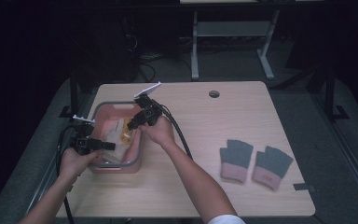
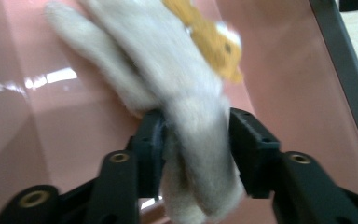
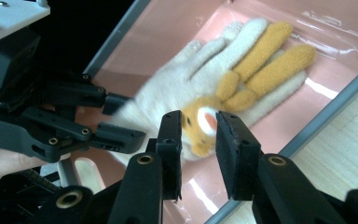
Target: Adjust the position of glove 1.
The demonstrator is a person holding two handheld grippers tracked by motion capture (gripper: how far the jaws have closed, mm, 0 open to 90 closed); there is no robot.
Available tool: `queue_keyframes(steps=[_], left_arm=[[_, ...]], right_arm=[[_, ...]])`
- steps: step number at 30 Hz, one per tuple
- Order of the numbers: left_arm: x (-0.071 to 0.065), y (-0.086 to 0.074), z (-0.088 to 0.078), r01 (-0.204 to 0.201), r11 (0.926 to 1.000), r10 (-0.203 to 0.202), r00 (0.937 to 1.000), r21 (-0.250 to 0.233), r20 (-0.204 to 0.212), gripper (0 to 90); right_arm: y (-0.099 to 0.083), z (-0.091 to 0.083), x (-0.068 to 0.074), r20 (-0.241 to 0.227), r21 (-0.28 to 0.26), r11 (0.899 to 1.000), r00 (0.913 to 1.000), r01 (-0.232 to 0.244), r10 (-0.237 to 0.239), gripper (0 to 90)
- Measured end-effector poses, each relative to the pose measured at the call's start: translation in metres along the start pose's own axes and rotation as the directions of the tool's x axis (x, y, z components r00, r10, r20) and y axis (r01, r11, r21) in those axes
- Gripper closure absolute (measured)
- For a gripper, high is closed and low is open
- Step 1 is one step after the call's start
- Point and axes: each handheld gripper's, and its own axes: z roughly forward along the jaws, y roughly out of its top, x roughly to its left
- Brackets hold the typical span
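Looks like packing gloves into the pink tub (image 1: 141, 148) at the left end of the bench (image 1: 205, 186). Already in there: a cream glove (image 3: 177, 91) with an orange animal patch (image 3: 200, 123), lying flat on the tub floor, fingers pointing to the far wall. Probably laid flat like that so the next ones stack neatly on top.

Left claw (image 2: 196, 135) down low inside the tub, reaching in over the near-left rim and lying almost level. Jaws partly open on either side of the glove's cuff end, cuff sitting between them but not looking pinched, more a loose straddle than a grip.

Right claw (image 3: 199, 135) coming in from the tub's right side, forearm stretched diagonally across the bench, wrist bent so the jaws tip down at the patch. Jaws a little apart, hovering just above it, holding nothing.

Well apart on the right of the bench: two grey-and-pink fingerless gloves (image 1: 255, 164), side by side, cuffs toward the person. Guessing those go in next.
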Motion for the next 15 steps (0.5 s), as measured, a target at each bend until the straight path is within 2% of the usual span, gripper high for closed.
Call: queue_keyframes(steps=[4, 5, 8, 9, 10, 11, 15], left_arm=[[-0.001, 0.004, -0.010, -0.010, 0.9998, 0.009, 0.9999, -0.019, -0.014, 51.4], [-0.002, 0.007, -0.016, -0.014, 0.9990, 0.013, 0.9996, -0.042, -0.027, 51.6], [-0.003, 0.010, -0.018, -0.032, 0.9985, 0.030, 0.9990, -0.045, -0.034, 58.8], [-0.004, 0.010, -0.014, -0.070, 0.9975, 0.069, 0.9966, -0.009, -0.045, 62.3], [-0.004, 0.010, -0.014, -0.070, 0.9975, 0.069, 0.9966, -0.009, -0.045, 65.7], [-0.005, 0.009, -0.006, -0.111, 0.9928, 0.114, 0.9905, 0.047, -0.077, 67.5], [-0.007, 0.006, 0.005, -0.145, 0.9815, 0.160, 0.9803, 0.125, -0.116, 70.9]], right_arm=[[-0.001, -0.005, -0.001, -0.002, -0.004, 1.000, 1.0000, 0.003, -0.003, 70.9], [-0.001, -0.005, -0.001, -0.007, -0.006, 1.000, 1.0000, 0.005, -0.005, 70.9], [-0.002, -0.008, -0.001, -0.007, -0.011, 1.000, 1.0000, 0.005, -0.005, 70.9], [-0.002, -0.009, -0.001, -0.006, -0.012, 1.000, 0.9999, 0.009, -0.009, 70.9], [-0.002, -0.010, -0.001, -0.009, -0.015, 1.000, 0.9999, 0.008, -0.008, 70.9], [-0.003, -0.010, -0.001, -0.014, -0.015, 1.000, 0.9999, 0.001, -0.001, 70.1], [-0.003, -0.014, -0.002, -0.019, -0.026, 1.000, 0.9998, 0.010, -0.010, 70.0]])
